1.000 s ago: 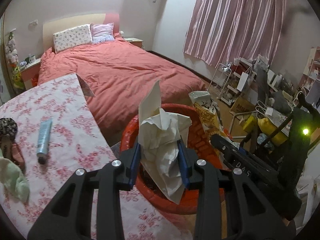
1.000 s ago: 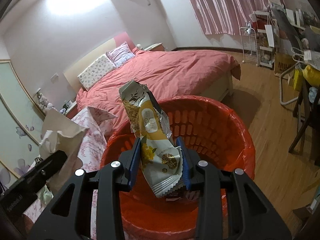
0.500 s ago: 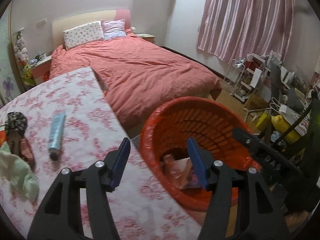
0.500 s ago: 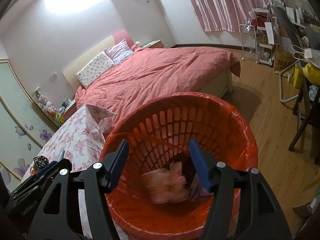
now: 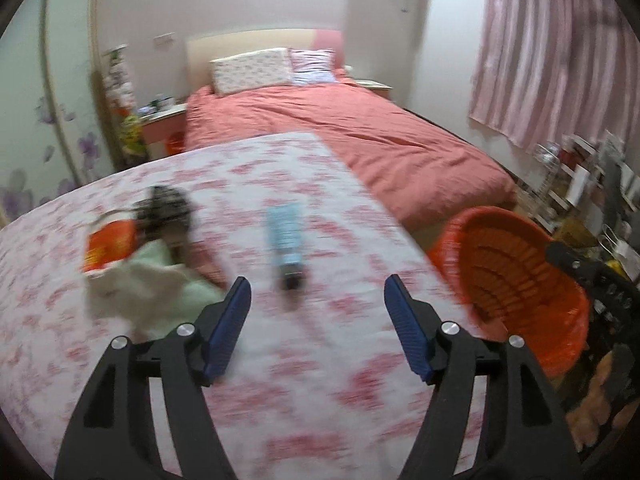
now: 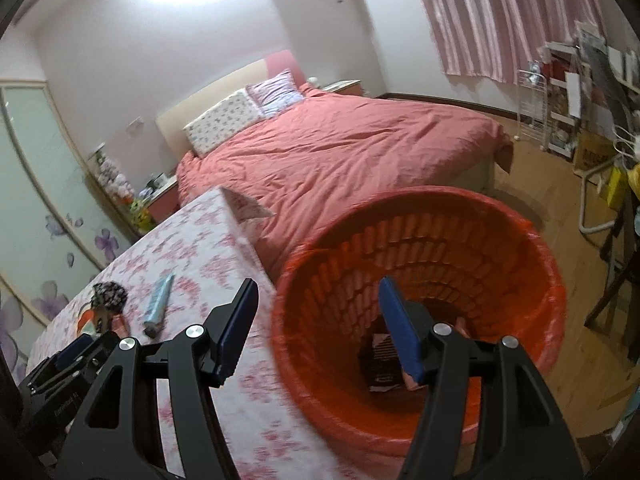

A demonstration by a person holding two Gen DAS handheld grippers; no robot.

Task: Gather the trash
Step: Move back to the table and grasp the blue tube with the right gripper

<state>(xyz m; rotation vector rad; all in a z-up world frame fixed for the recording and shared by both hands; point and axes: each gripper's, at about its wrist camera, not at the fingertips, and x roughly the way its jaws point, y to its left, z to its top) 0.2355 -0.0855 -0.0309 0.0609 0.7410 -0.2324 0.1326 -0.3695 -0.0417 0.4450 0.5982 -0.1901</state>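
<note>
Tube (image 5: 287, 246) ahead of spread left gripper (image 5: 316, 330)

My left gripper (image 5: 316, 320) and right gripper (image 6: 318, 320) look alike: matte black angular arms with cut-out slots, two round silver screws behind each jaw, and ribbed blue pads (image 5: 228, 326) lining the jaws' inner faces.

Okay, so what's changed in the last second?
Both grippers let go: the left gripper dropped its tissue, the right gripper its snack bag, into the orange bin. Both now open; the left has swung toward the table. Tube and bin unmoved.
</note>
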